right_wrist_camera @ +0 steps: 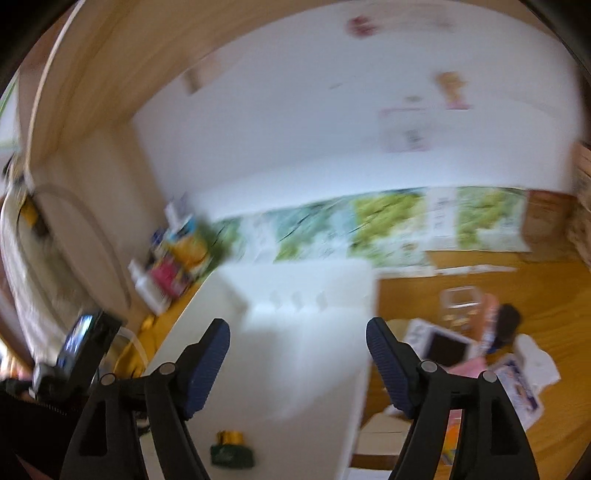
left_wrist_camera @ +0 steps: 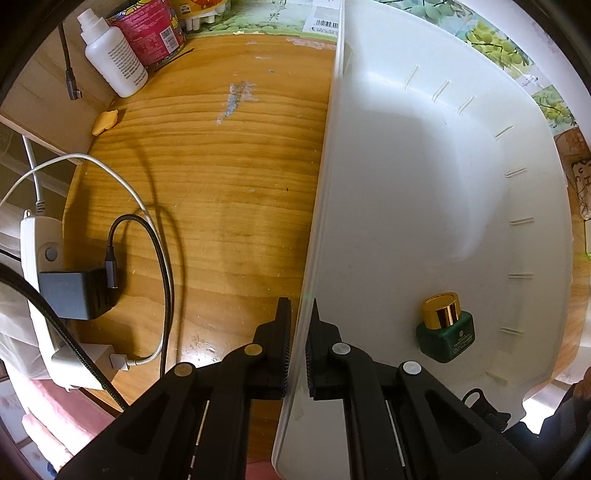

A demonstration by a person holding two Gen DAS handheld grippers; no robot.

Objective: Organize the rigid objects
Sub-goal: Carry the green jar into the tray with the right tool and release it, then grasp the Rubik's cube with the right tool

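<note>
A large white plastic bin point(left_wrist_camera: 424, 177) stands on the wooden table. My left gripper point(left_wrist_camera: 300, 321) is shut on the bin's left wall, one finger outside and one inside. A small green bottle with a gold cap point(left_wrist_camera: 445, 326) lies on the bin floor. In the blurred right wrist view the bin point(right_wrist_camera: 295, 332) is below my right gripper point(right_wrist_camera: 297, 339), which is open and empty above it. The green bottle point(right_wrist_camera: 231, 452) shows at the bottom of that view.
A white bottle point(left_wrist_camera: 112, 59) and a red can point(left_wrist_camera: 149, 31) stand at the table's back left. A black charger point(left_wrist_camera: 74, 293), a power strip point(left_wrist_camera: 40, 258) and cables lie at the left. Loose packets and a clear jar point(right_wrist_camera: 461, 306) lie right of the bin.
</note>
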